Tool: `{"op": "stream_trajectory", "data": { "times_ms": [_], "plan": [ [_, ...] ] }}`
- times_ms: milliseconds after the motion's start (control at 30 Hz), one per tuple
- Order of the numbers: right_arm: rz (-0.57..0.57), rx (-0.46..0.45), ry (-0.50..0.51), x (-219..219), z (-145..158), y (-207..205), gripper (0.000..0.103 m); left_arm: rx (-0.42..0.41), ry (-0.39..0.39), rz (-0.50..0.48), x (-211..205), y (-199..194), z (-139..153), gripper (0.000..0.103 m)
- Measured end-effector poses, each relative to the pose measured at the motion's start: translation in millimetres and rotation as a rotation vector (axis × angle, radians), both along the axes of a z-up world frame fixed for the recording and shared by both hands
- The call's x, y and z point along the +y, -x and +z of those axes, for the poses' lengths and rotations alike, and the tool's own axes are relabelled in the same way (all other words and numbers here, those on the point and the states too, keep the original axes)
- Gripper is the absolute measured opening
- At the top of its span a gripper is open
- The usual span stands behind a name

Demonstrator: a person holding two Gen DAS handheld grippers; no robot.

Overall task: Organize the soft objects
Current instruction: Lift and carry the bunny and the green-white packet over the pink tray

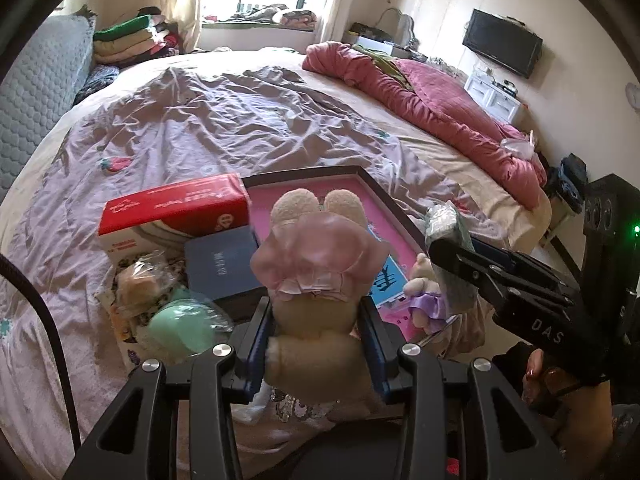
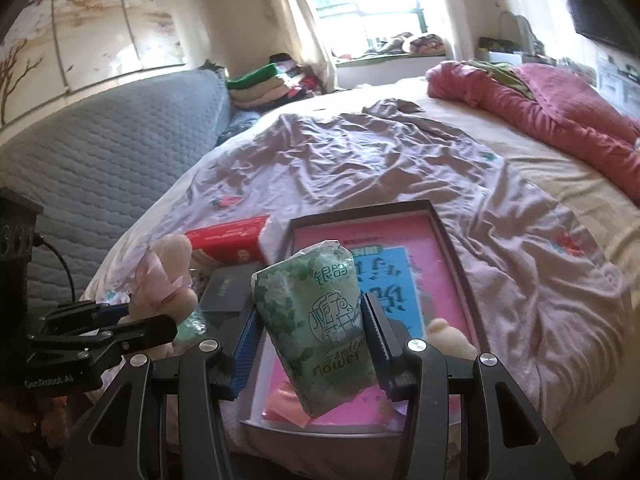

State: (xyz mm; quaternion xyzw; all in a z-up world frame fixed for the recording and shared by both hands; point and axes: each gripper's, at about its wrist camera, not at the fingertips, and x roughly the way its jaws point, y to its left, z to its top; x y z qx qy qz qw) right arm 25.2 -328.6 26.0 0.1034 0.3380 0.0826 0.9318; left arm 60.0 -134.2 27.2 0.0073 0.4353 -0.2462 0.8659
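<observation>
Left gripper clamps plush bunny upright, right gripper clamps tissue pack upright, tilted left.

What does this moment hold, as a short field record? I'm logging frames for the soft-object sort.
left gripper: shut on plush bunny in pink dress
right gripper: shut on green tissue pack
beneath: black-rimmed tray with pink sheet, on bed
beside tray: red box, blue book
on tray: small plush in purple
</observation>
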Motion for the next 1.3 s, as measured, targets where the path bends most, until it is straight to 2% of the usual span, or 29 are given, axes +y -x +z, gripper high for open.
{"op": "stream_trajectory", "data": {
  "times_ms": [233, 467, 1300],
  "plan": [
    [-0.02, 0.002, -0.028, -14, -5, 1, 0.051, -0.011, -0.044, -0.026, -22, -1, -2, 0.042],
    [-0.029, 0.009, -0.034, -19, -12, 0, 0.051, 0.011, -0.073, -0.033, -38, -8, -15, 0.042],
    [-0.018, 0.069, -0.071, -23, -47, -16, 0.051, 0.099, -0.148, -0.058, -62, -26, -66, 0.042]
  ]
}}
